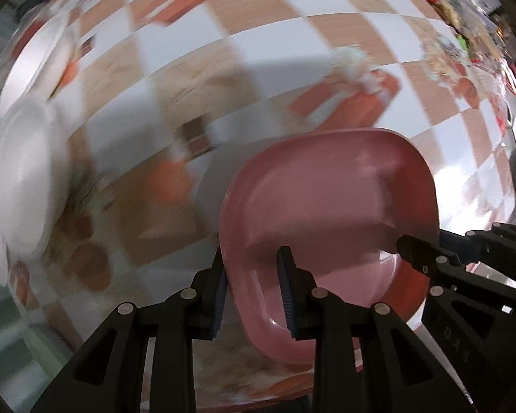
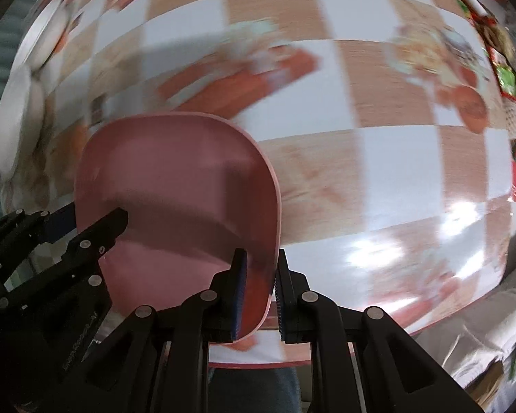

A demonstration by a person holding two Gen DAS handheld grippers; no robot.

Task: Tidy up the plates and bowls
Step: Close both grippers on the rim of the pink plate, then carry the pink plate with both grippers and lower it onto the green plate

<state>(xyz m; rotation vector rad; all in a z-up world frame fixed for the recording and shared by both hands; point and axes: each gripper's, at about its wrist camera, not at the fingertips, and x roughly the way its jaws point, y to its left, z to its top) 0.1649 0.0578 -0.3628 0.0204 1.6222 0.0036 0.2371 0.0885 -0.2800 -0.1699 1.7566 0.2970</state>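
A pink square plate (image 1: 330,203) is held above the table by both grippers. My left gripper (image 1: 254,292) is shut on its left rim, one finger under and one inside. My right gripper (image 2: 259,296) is shut on its right rim (image 2: 271,241); the plate (image 2: 175,189) fills the lower left of the right wrist view. The right gripper's fingers (image 1: 419,258) show at the right of the left wrist view, and the left gripper's fingers (image 2: 99,230) at the left of the right wrist view. White plates (image 1: 20,172) lie at the table's left edge, also in the right wrist view (image 2: 13,127).
The table carries a checkered white and tan cloth (image 2: 361,79) with printed food pictures. Cluttered packets (image 1: 464,38) sit at the far right corner. The table's near edge (image 2: 258,364) is just below the grippers. The background is motion blurred.
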